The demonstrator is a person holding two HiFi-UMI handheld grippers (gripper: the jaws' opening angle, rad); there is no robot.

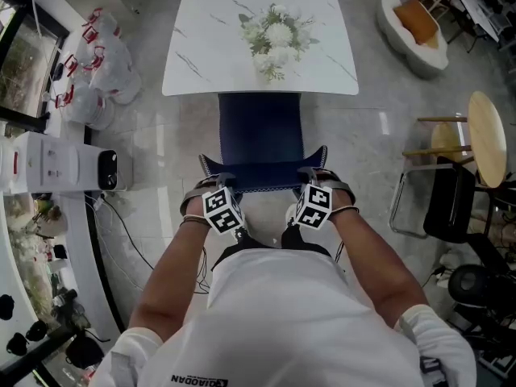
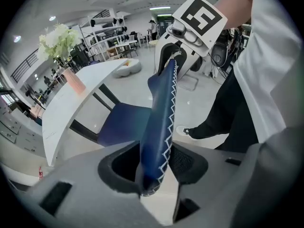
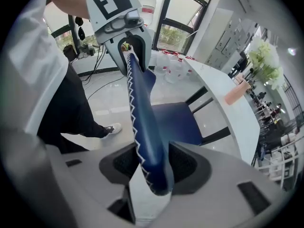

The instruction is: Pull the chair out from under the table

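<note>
The dark blue chair (image 1: 260, 127) stands with its seat partly under the white marble table (image 1: 201, 63). Its backrest (image 1: 262, 170), edged with white zigzag stitching, faces me. My left gripper (image 1: 219, 181) points steeply down over the backrest's left top corner. In the left gripper view the backrest (image 2: 161, 122) runs between the wide jaws of that gripper (image 2: 154, 175), with a dark gap on one side. My right gripper (image 1: 316, 176) straddles the right top corner the same way. There the backrest (image 3: 145, 122) passes between the spread jaws of the right gripper (image 3: 152, 170).
A vase of white flowers (image 1: 274, 32) stands on the table. White bags (image 1: 97, 63) and a white appliance (image 1: 56, 164) line the left side, with cables on the floor. A round wooden stool (image 1: 486, 135) and a black chair (image 1: 448, 200) stand at the right. My legs are right behind the backrest.
</note>
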